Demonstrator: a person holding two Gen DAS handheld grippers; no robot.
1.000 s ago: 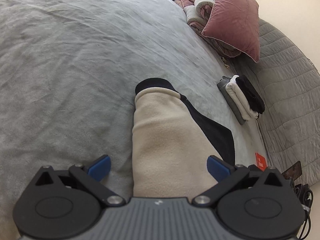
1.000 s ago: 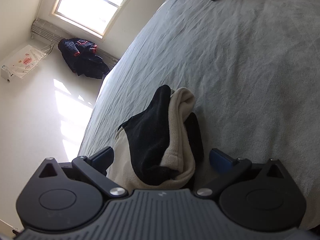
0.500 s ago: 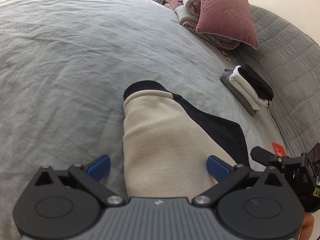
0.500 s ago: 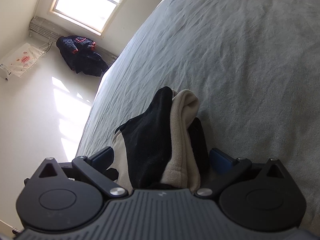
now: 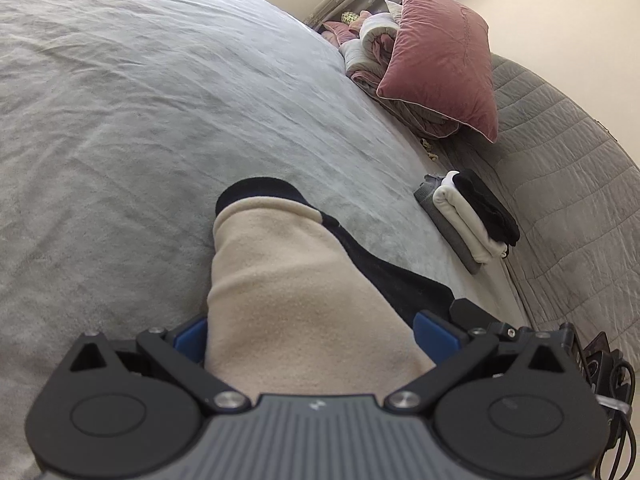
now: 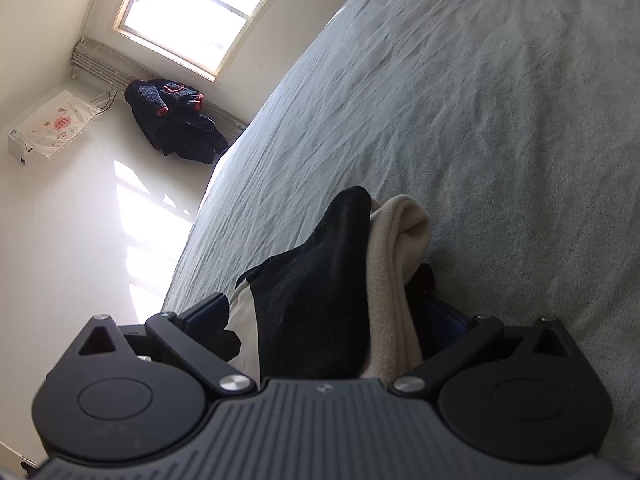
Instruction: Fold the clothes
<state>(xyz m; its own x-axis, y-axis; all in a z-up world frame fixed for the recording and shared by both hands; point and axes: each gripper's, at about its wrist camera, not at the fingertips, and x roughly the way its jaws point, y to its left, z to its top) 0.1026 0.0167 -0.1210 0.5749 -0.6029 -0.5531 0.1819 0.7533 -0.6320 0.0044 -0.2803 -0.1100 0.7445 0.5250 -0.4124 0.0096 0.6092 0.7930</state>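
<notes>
A beige and black fleece garment (image 5: 288, 280) lies folded in a long strip on the grey bed (image 5: 140, 120). My left gripper (image 5: 310, 336) is open, its blue pads on either side of the beige end of the strip. My right gripper (image 6: 340, 320) is open too and straddles the bunched black and beige fleece garment (image 6: 344, 280) at the other end. The right gripper's black body shows at the lower right of the left wrist view (image 5: 492, 324). The cloth hides the inner faces of the pads.
A stack of folded grey, white and black clothes (image 5: 468, 216) lies near the bed's right edge. A pink pillow (image 5: 444, 76) and bundled bedding sit at the head. A quilted grey cover (image 5: 568, 200) lies to the right. Dark clothes (image 6: 172, 120) sit on the floor below the window.
Both grippers have moved forward along the garment, so the cloth now fills the gap between each pair of pads. The right gripper has come into the left wrist view.
</notes>
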